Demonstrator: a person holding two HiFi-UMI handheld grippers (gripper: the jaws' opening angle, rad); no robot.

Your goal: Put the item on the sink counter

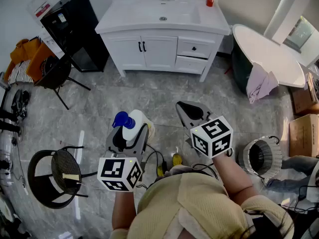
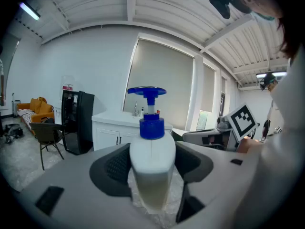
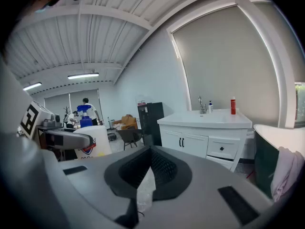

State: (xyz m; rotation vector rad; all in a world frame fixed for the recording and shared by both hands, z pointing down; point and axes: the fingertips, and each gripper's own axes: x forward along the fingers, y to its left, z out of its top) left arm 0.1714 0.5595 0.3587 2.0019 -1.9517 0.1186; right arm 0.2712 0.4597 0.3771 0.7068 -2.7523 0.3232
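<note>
Bottle with pump, pale liquid inside, clamped in left tongs.

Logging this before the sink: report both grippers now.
Left gripper: closed on the pump bottle.
Right gripper: closed, holding nothing.

Light is bright and even, from strip lamps overhead; the glossy floor throws back a white streak. My two gripper views bulge, with black corners. The near bottle looks soft.
</note>
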